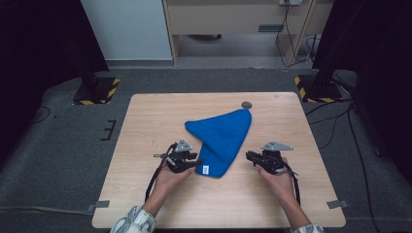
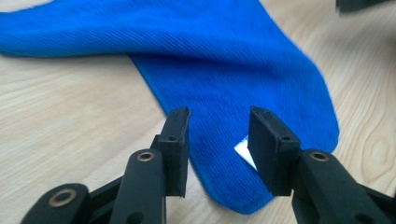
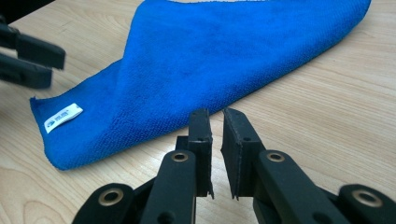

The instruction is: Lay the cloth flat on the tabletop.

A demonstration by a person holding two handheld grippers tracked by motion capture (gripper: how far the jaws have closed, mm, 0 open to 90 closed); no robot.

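Note:
A blue cloth (image 1: 221, 138) lies folded into a rough triangle in the middle of the wooden table (image 1: 160, 194). Its near corner carries a white label (image 1: 205, 169). My left gripper (image 1: 197, 163) sits at that corner, open, its jaws straddling the cloth's (image 2: 224, 60) edge just above the label (image 2: 243, 150); my left gripper (image 2: 218, 123) pinches nothing. My right gripper (image 1: 248, 155) rests on bare wood to the right of the cloth (image 3: 224, 60). Seen up close, my right gripper (image 3: 216, 119) is nearly shut, with a thin gap and nothing in it.
A small grey disc (image 1: 247, 104) is set in the table by the cloth's far tip. Two dark stands with yellow-black striped bases (image 1: 97, 90) (image 1: 316, 87) flank the table's far corners. Grey tape tabs (image 1: 102, 204) mark the near corners.

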